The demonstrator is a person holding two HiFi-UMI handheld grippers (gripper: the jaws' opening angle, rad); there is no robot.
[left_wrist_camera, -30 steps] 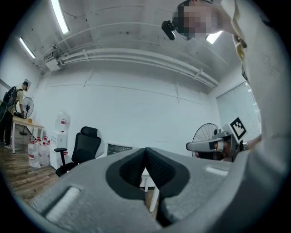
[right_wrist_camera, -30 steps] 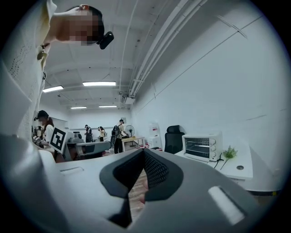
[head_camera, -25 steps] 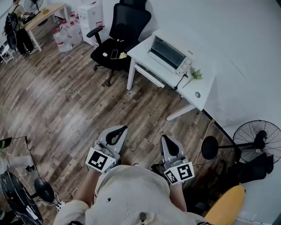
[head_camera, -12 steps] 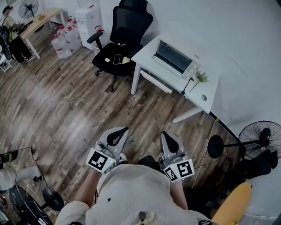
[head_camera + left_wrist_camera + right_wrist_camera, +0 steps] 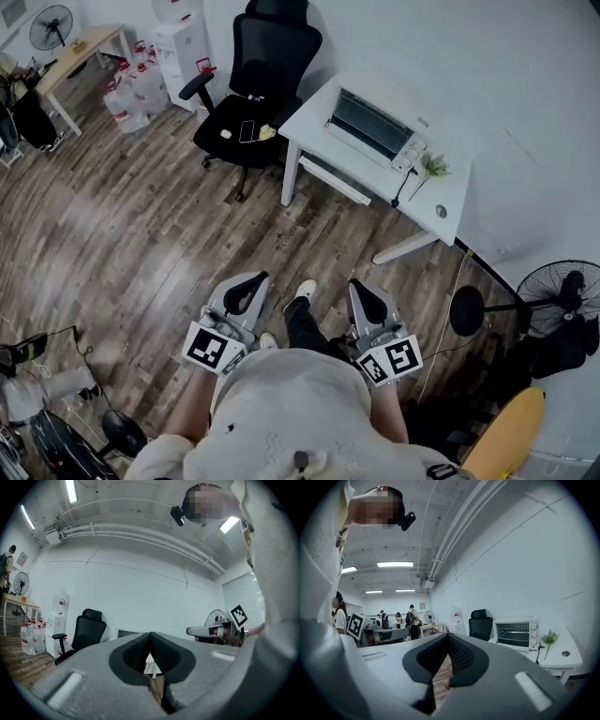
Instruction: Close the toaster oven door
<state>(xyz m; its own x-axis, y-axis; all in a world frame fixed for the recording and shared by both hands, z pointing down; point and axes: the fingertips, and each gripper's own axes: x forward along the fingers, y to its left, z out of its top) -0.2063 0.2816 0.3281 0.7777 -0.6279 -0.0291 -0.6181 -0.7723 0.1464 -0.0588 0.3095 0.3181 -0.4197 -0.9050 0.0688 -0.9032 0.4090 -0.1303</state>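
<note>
Toaster oven (image 5: 373, 125) stands on the white desk (image 5: 448, 178) in the upper centre of the head view, well apart from both grippers. In the right gripper view its glass door sits upright against the front. Left gripper (image 5: 255, 277) and right gripper (image 5: 360, 285) are low in frame, close to the person's body, each with jaws together on nothing. Black office chair (image 5: 267, 66) stands just left of the desk.

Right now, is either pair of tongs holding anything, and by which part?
Nothing is held; the left tongs and right tongs are both shut, empty.
</note>
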